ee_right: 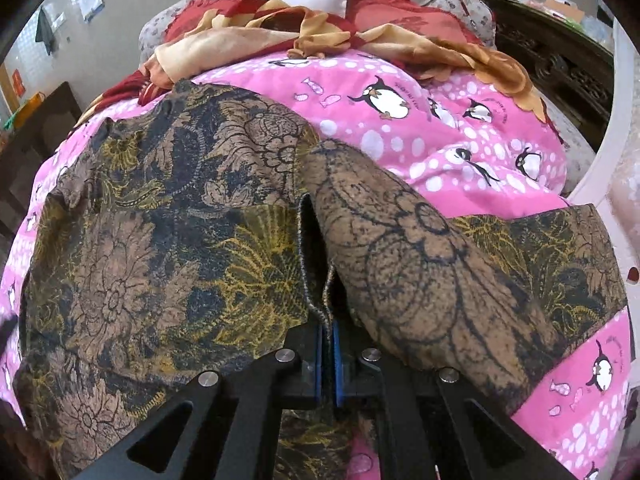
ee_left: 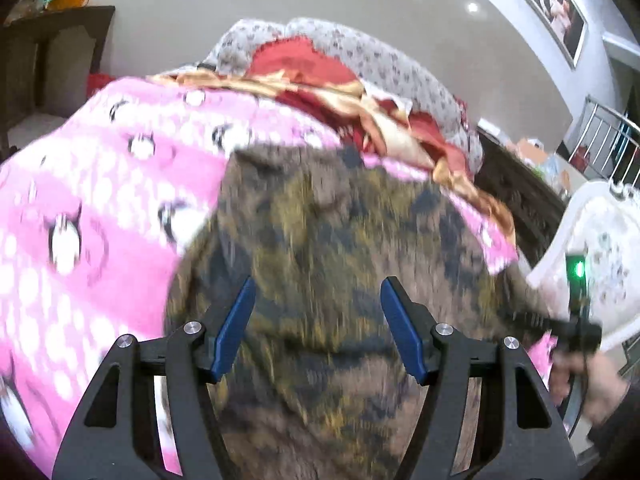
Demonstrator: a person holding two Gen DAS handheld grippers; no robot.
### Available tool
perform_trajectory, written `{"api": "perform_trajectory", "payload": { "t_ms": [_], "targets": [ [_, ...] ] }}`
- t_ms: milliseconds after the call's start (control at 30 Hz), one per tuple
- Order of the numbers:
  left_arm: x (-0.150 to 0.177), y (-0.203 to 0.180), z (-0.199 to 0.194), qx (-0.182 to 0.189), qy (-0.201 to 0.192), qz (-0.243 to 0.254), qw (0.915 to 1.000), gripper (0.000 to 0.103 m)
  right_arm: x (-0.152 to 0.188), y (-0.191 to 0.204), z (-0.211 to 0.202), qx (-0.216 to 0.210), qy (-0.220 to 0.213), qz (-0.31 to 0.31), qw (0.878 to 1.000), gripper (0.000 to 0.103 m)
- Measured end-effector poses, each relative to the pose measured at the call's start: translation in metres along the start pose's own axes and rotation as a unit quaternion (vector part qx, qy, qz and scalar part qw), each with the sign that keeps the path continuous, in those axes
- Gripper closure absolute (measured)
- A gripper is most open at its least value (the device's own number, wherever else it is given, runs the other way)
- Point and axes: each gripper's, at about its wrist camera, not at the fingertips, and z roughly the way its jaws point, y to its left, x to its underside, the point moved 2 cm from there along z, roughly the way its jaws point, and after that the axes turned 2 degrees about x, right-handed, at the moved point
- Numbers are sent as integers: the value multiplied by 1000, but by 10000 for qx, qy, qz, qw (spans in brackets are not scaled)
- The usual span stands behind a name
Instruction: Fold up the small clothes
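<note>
Through the left wrist camera, heavily blurred, I see my left tool (ee_left: 318,308) with its blue-padded fingers (ee_left: 236,328) spread apart and nothing between them, hovering over the patterned garment (ee_left: 320,232). That garment is a thin brown cloth printed in black and mustard, lying on a soft pink penguin blanket (ee_left: 100,200) that covers the bed. Behind it sits a crumpled, shiny red and gold cloth (ee_left: 320,80) against grey flowered pillows (ee_left: 380,56). At the right edge a hand (ee_left: 592,376) holds a black device with a green light.

Through the right wrist camera, sharp, my right tool (ee_right: 328,360) is clamped tight on a hemmed edge of the garment (ee_right: 160,240), the stitched border pinched upright between the blue pads (ee_right: 338,364). A fold of it bulges into a rounded hump to the right, showing lacy floral outlines; the rest spreads flat to the left over the blanket (ee_right: 440,128). The satin cloth (ee_right: 280,20) lies rumpled beyond.
</note>
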Motion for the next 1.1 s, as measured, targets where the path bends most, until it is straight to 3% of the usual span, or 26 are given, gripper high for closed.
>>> {"api": "perform_trajectory", "payload": {
  "t_ms": [67,200,233,267,367,433,533,633,733,867,967,1033,1100],
  "targets": [
    [-22,2,16,-131,7,89,9999,38,0,-1,-5,84,-95,2,9999,100],
    [-48,6,63,63,426,73,9990,38,-4,-7,-30,-131,-542,130,9984,100],
    [-52,6,73,60,472,97,9988,44,-6,-12,-39,-167,-683,180,9974,100],
    [-55,5,80,7,435,120,9990,63,-8,-15,-48,-183,-837,232,9961,100],
    [-58,6,93,-118,449,60,9989,80,-14,-13,-68,-508,-1286,234,9901,100],
    [-55,9,104,-162,537,19,9984,80,-21,1,-62,-716,-1212,107,9900,100],
    [-41,23,129,-659,861,46,9941,81,-25,18,-30,-524,-902,-49,9945,100],
    [-38,27,134,-567,871,-51,9946,82,-21,17,9,-261,-533,145,9981,100],
    [-38,24,134,-576,906,30,9942,82,-15,13,12,-237,-924,294,9950,98],
    [-44,21,128,-515,1093,-33,9927,81,-16,24,4,-218,-650,66,9976,87],
    [-47,11,103,-359,956,137,9947,81,-10,32,-25,-484,-939,2,9944,87],
    [-35,-1,84,-250,981,333,9943,81,4,43,-39,-494,-1166,-117,9919,86],
    [-15,-6,76,-305,1146,461,9919,81,19,53,-31,-628,-938,-169,9935,86]
  ]
}}
